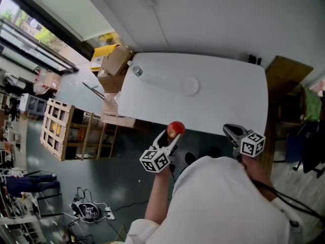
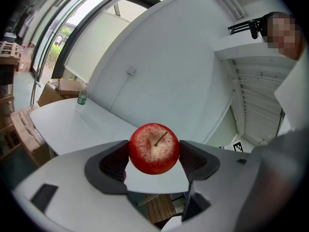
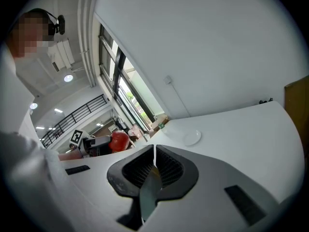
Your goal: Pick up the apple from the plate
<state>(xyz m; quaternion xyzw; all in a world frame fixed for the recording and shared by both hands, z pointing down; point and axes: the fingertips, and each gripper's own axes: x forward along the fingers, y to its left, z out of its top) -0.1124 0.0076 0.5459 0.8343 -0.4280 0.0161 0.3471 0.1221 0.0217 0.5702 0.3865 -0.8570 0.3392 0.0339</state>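
A red apple (image 1: 176,128) with a short stem is held in the air in front of the near edge of the white table (image 1: 223,95). My left gripper (image 1: 172,135) is shut on it. In the left gripper view the apple (image 2: 154,149) sits between the two dark pads (image 2: 114,162), stem towards the camera. The small white plate (image 1: 189,85) lies bare near the middle of the table, and shows again as the plate (image 3: 191,137) in the right gripper view. My right gripper (image 1: 229,129) hovers at the table's near edge to the right, jaws shut with nothing in them (image 3: 154,167).
A clear plastic bottle (image 1: 136,70) stands at the table's far left corner. Cardboard boxes (image 1: 114,65) and a wooden crate frame (image 1: 61,128) stand left of the table. A brown cabinet (image 1: 287,72) is at the right. Cables (image 1: 89,210) lie on the floor.
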